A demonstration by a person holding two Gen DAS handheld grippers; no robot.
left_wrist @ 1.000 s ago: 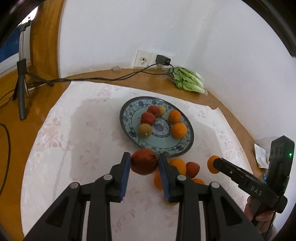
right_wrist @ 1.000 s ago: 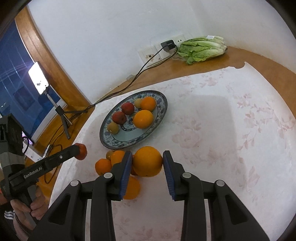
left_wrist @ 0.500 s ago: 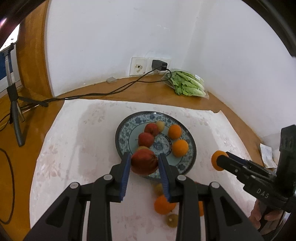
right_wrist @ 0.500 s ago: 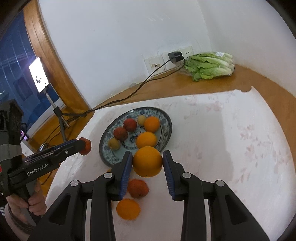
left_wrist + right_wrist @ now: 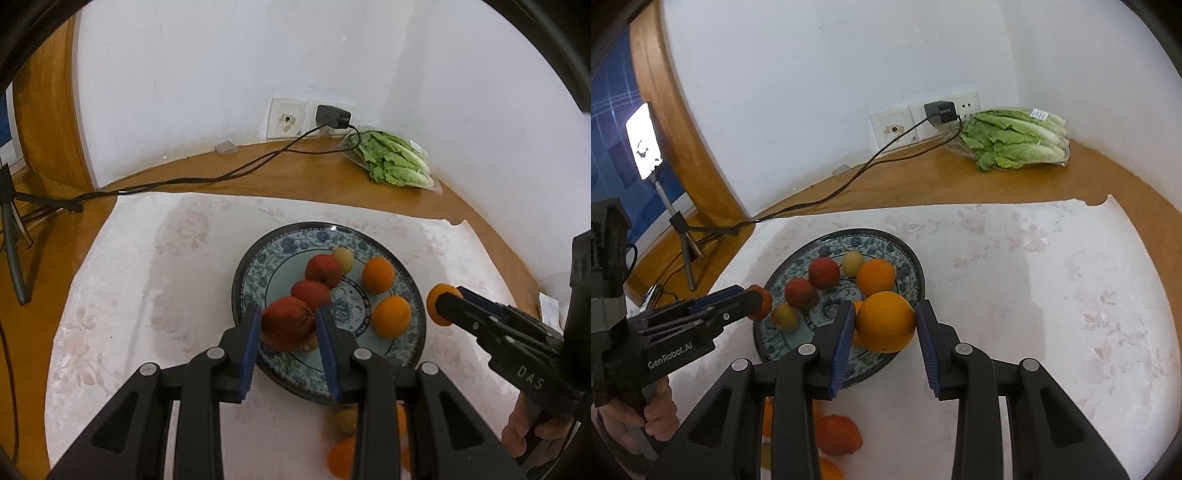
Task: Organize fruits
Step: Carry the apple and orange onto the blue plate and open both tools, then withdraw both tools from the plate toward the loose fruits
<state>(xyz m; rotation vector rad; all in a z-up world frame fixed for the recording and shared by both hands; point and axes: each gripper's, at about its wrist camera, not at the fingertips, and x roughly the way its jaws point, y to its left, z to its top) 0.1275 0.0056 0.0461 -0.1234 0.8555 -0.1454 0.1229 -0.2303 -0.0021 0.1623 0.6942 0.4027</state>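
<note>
Left gripper (image 5: 288, 326) clamps a dark red fruit (image 5: 287, 323), round, dull rough skin, pinched between the blue ribbed pads; jaws narrow, just fruit-wide. It hangs over the near left rim of the plate (image 5: 255, 258). Right gripper (image 5: 885, 325) clamps an orange (image 5: 885, 322), smooth and glossy, larger than the plate's oranges, between its blue pads; jaws narrow on it too. It sits over the plate's near right edge.

Plate is round and shallow, blue floral pattern with a dark rim, glazed. On it, ahead of the left gripper: two red fruits (image 5: 323, 270), a small pale yellow fruit (image 5: 343, 257), two oranges (image 5: 390, 316). A small yellow-green fruit (image 5: 783, 317) on the plate shows in the right wrist view, just beyond the left gripper's tip.

Below and behind the grippers, more fruit lies loose on the tablecloth (image 5: 147, 280): a red-orange one (image 5: 837, 435) plus oranges partly hidden by the fingers, blurred. Cloth is white with a faint pink flower print, over a wooden table (image 5: 295, 177).

Far ahead by the wall: bagged lettuce (image 5: 1015, 142), a wall socket with black charger (image 5: 332, 116) and cable. A hand (image 5: 659, 408) grips the left tool's handle.
</note>
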